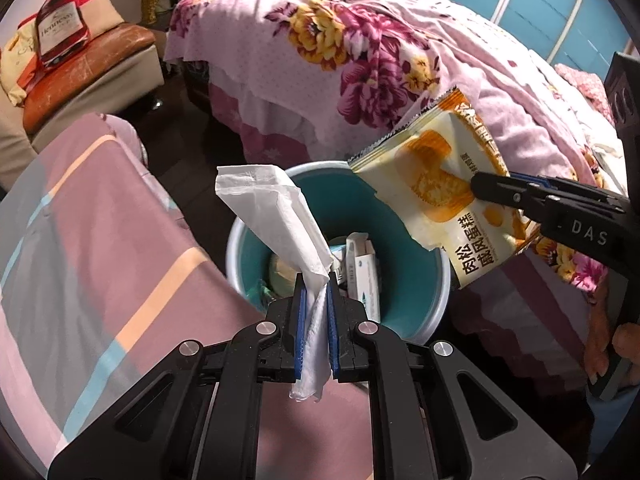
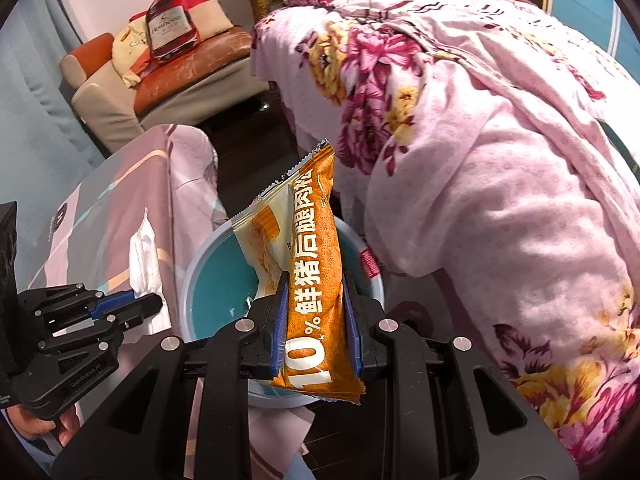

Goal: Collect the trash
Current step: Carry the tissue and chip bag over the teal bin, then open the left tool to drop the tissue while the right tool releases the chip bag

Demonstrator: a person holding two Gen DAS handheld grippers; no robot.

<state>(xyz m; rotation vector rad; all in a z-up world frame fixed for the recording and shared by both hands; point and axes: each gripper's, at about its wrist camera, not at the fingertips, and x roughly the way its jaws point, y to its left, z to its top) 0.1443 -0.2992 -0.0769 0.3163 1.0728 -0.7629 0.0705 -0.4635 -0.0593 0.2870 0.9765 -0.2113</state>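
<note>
My left gripper is shut on a white tissue, which sticks up over the near rim of a teal trash bin with a white rim. Small white boxes lie inside the bin. My right gripper is shut on an orange and cream snack wrapper. That wrapper hangs over the bin's right side in the left wrist view, pinched by the right gripper. The left gripper shows at the lower left of the right wrist view with the tissue, beside the bin.
A bed under a pink floral blanket rises behind and right of the bin. A striped pink cloth surface lies to the bin's left. Farther back stands a sofa with a red bottle-print bag. The floor is dark.
</note>
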